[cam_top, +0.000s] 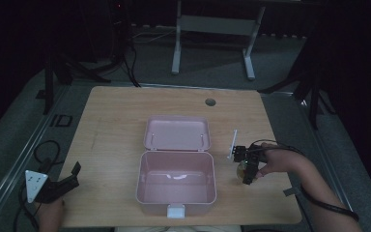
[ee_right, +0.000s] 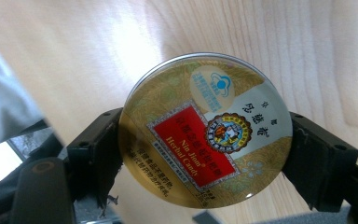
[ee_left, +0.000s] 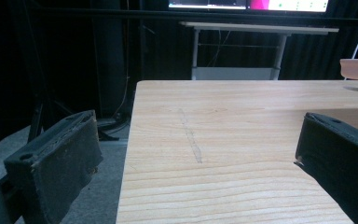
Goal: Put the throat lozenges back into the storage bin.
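Right of pink box (cam_top: 176, 181), right gripper (cam_top: 245, 170) fingers clamp candy tin (ee_right: 207, 128); left gripper (cam_top: 63, 184) fingers wide, empty.

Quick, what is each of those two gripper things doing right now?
Left hand-held gripper: open, holding nothing, at the table's left edge.
Right hand-held gripper: closed on a round candy tin, right of the pink box.

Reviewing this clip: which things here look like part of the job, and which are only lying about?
Likely in play:
- round candy tin, clamped between the right gripper's jaws
- pink box, lid open, beside it
- left gripper, jaws apart, holding nothing, at the table's left edge

Only lying about:
- white-legged stand behind the table
- cables on the floor
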